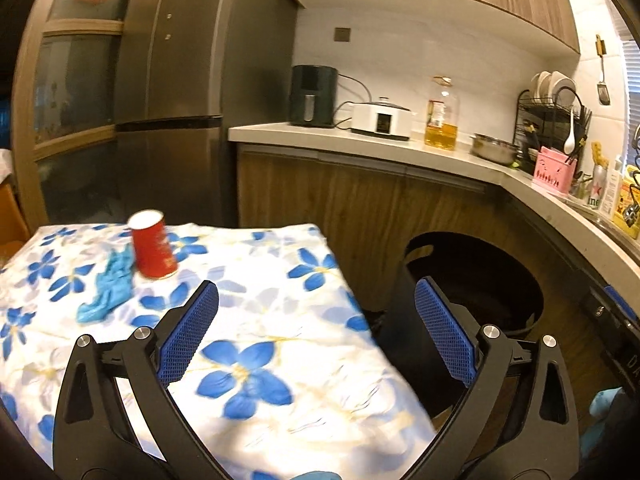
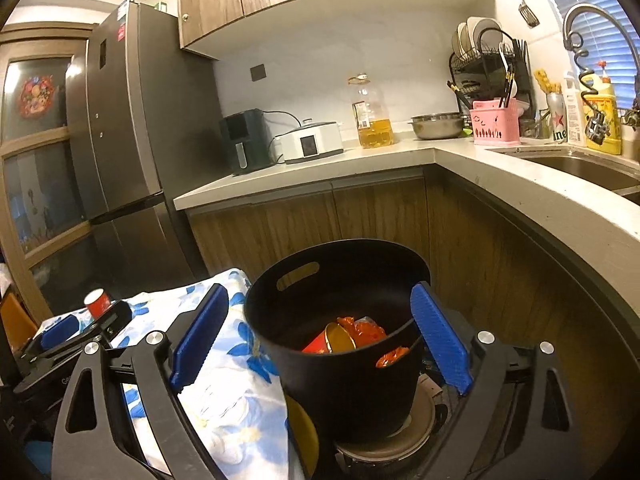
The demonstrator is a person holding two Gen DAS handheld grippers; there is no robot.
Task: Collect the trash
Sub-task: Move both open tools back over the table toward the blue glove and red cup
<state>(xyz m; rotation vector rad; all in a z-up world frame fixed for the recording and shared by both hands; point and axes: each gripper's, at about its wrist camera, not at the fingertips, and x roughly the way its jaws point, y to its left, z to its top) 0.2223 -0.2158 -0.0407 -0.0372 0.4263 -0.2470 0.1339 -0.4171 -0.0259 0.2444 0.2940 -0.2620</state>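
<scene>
A red paper cup (image 1: 152,246) stands upside down on the flowered tablecloth (image 1: 256,320), with a crumpled blue glove (image 1: 108,288) beside it on the left. My left gripper (image 1: 316,328) is open and empty over the table's near right part, well short of the cup. A black bin (image 2: 340,320) stands right of the table; inside lie a red cup (image 2: 328,340) and orange wrappers (image 2: 368,330). My right gripper (image 2: 320,336) is open, its fingers either side of the bin's rim, holding nothing. The red cup (image 2: 97,301) and the left gripper (image 2: 76,332) show at the left of the right wrist view.
A kitchen counter (image 2: 400,156) wraps around behind and to the right, carrying an air fryer (image 1: 313,95), a cooker (image 1: 382,120), an oil bottle (image 2: 373,114), a steel bowl (image 2: 436,124) and a dish rack (image 2: 486,60). A tall fridge (image 1: 168,100) stands behind the table. The sink (image 2: 588,168) is at the right.
</scene>
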